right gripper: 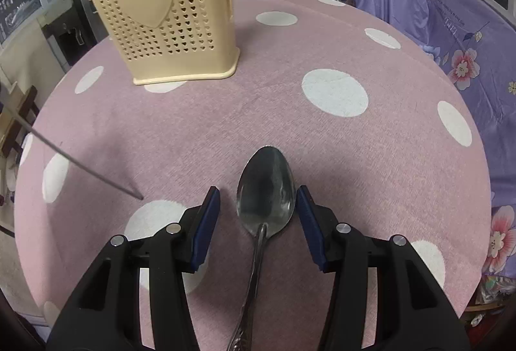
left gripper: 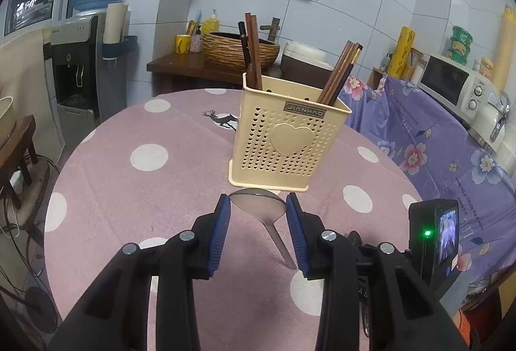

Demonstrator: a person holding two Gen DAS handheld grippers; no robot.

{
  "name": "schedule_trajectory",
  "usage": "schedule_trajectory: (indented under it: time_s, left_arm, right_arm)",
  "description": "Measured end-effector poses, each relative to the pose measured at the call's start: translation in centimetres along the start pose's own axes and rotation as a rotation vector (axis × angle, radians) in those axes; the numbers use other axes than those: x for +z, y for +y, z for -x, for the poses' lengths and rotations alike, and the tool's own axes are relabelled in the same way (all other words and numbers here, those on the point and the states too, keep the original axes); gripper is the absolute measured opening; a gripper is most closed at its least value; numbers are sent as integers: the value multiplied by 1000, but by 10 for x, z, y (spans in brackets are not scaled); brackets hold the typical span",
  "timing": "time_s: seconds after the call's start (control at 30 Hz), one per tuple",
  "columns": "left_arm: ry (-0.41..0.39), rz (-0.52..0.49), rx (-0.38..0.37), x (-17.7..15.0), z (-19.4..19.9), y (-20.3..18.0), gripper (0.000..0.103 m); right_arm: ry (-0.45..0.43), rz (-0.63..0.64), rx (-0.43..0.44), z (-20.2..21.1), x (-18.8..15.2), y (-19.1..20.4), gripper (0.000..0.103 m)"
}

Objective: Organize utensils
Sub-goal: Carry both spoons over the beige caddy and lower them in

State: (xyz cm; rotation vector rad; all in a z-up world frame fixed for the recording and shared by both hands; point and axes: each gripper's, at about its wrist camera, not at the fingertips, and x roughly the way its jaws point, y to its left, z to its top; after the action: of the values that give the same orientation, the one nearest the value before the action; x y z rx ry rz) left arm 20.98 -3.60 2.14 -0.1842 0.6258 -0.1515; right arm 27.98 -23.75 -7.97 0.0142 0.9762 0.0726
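A cream perforated utensil holder (left gripper: 287, 138) with a heart on its front stands on the pink polka-dot table and holds several wooden chopsticks (left gripper: 338, 73). My left gripper (left gripper: 258, 206) is shut on the bowl of a metal spoon (left gripper: 258, 202), held above the table just before the holder; its handle points down and back. In the right wrist view the holder (right gripper: 167, 15) is at the upper left. My right gripper (right gripper: 258, 199) is open around a second metal spoon (right gripper: 266, 190) that lies on the table, bowl forward, touching neither pad.
A thin metal handle (right gripper: 80, 167) slants in from the left in the right wrist view. A purple floral cloth (left gripper: 435, 138) covers the counter to the right, with a microwave (left gripper: 451, 83) on it. A water dispenser (left gripper: 77, 67) stands at left.
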Motion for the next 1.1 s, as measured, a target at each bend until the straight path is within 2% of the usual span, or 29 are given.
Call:
schedule_trajectory:
  time_s: [0.1,0.23,0.43,0.5,0.67,0.8,0.93,1.1]
  left_arm:
    - [0,3,-2,0,2,4,36]
    - [-1,-4,-5,0,3,3,36]
    - [-4,-8,-3,0,5,4,36]
    - [-5,-16,-2,0,6,3,36]
    - [-4,-21,-3,2,6,5,36]
    - [-1,-18,-8,3,6,5,36]
    - [-8,-30,-2,4,6,3,36]
    - [-8,-44,-13,7,7,2,36]
  right_arm:
    - [2,-6,-18,-3,4,0,48]
    - [-6,1,-37,-6,8,0,38]
    - [-15,-27,12,-2,10,-8,38]
    - [-56,-41,36,11,11,-10,38]
    - [-237,-87,141,78,12,-24,38]
    - [-383,-61,143,131,10,-26,38]
    - [-427,-32,136,145,12,-20,38]
    - [-420,-24,149,142,11,-16,38]
